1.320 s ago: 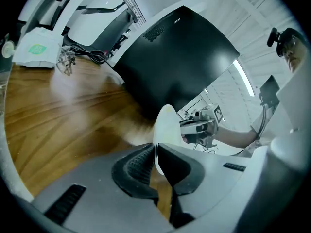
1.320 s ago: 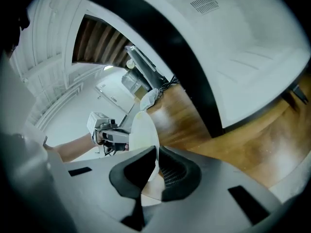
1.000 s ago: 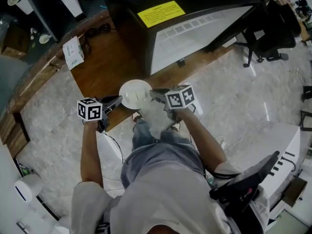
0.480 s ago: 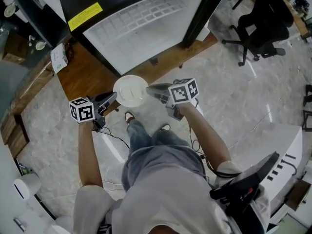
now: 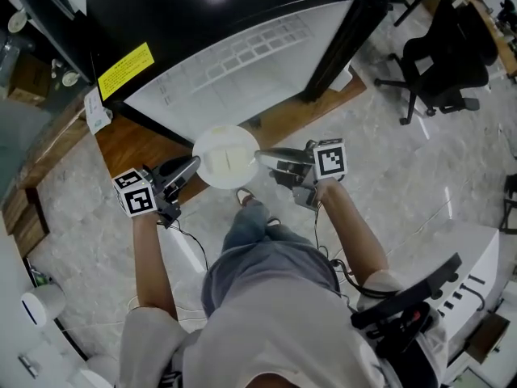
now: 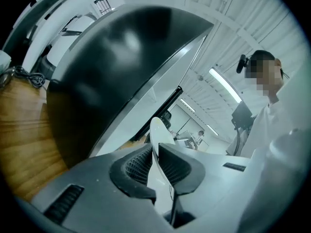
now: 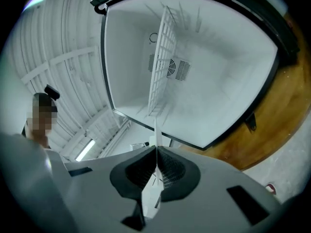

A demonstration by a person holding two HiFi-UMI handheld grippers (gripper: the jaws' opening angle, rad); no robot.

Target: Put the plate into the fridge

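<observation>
Item: plate (image 5: 226, 156), white, being carried level, the left gripper (image 5: 191, 166) and right gripper (image 5: 262, 157) each clamping an opposite rim. Change: both are drawing closer to the open fridge (image 5: 242, 63); plate is still hanging outside it, insertion pending

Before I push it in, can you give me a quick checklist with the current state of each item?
1. Left gripper clamped on the plate rim: ok, the pads press on it.
2. Right gripper clamped on the opposite rim: ok.
3. Fridge open towards the plate: ok, its white inside shows.
4. Wire shelf free to take the plate: ok, nothing seen on it.
5. Path from plate to fridge opening: ok, nothing between them.
6. Plate held level: cannot tell.
</observation>
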